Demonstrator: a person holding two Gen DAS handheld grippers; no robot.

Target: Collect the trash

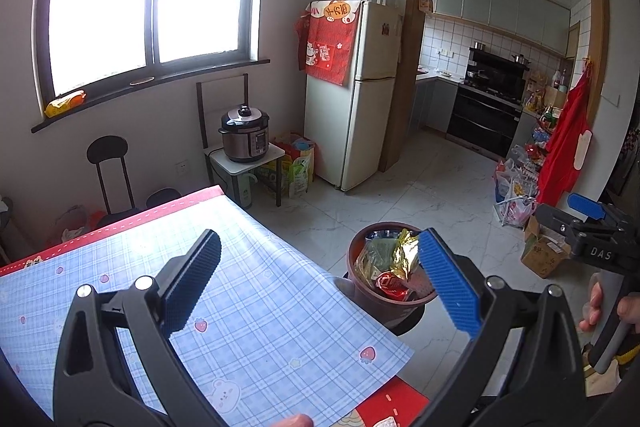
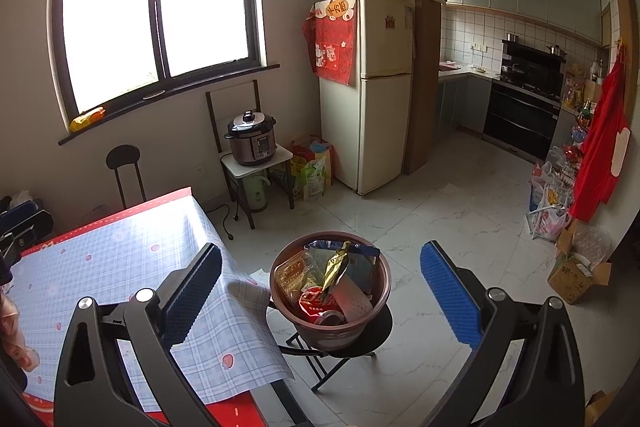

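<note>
A brown round bin [image 2: 332, 327] stands on a black folding stool [image 2: 376, 335] beside the table's corner. It holds several wrappers, among them a gold foil one [image 2: 338, 265] and a red one [image 2: 314, 305]. The bin also shows in the left wrist view [image 1: 390, 307]. My left gripper [image 1: 320, 283] is open and empty above the table with its blue plaid cloth [image 1: 248, 307]. My right gripper [image 2: 320, 287] is open and empty, above the bin. The right gripper also shows at the right edge of the left wrist view [image 1: 588, 223].
A white fridge [image 2: 372, 95] stands against the far wall, with a pressure cooker [image 2: 252, 139] on a small stand left of it. A black stool [image 2: 124, 167] stands behind the table. Bags and cardboard boxes [image 2: 572, 267] crowd the right side. The kitchen doorway is behind.
</note>
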